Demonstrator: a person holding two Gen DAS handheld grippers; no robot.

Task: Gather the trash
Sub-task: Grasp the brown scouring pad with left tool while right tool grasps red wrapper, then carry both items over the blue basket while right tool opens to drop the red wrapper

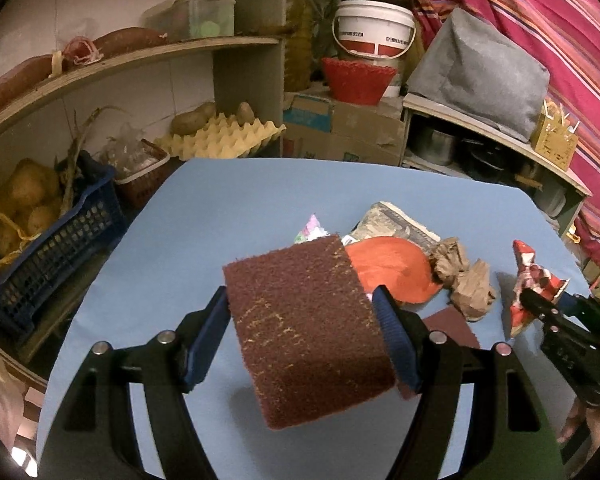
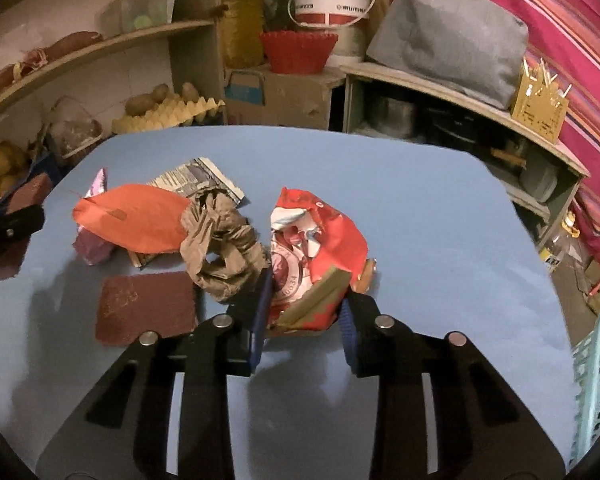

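The left tool [image 1: 302, 332] is seen clamped on a maroon scouring pad [image 1: 308, 328], which is held tilted and clear of the blue bench [image 1: 172, 248], the blue pads pressed against its two side edges. The right tool [image 2: 304, 316] is seen nearly closed on the lower end of a crumpled red wrapper [image 2: 316, 252], whose bulk stands up at twelve o'clock from the jaws; whether it is lifted off the bench cannot be told. From the right tool outward, a ball of crumpled brown paper [image 2: 220, 248] is found touching the wrapper at ten o'clock, a second flat maroon pad [image 2: 148, 304] lies at nine o'clock, and farther out at ten to eleven o'clock an orange sheet [image 2: 136, 220] is laid over a folded newspaper piece [image 2: 200, 180], with a small pinkish scrap [image 2: 98, 184] beyond it. A pale turquoise basket [image 2: 598, 380] is glimpsed at four o'clock past the bench edge; it is judged to be the likely bin, though nothing can be seen inside it. The task is judged to be at an early or middle stage: two pieces are in hand but not yet deposited, and at least five pieces are left on the bench.
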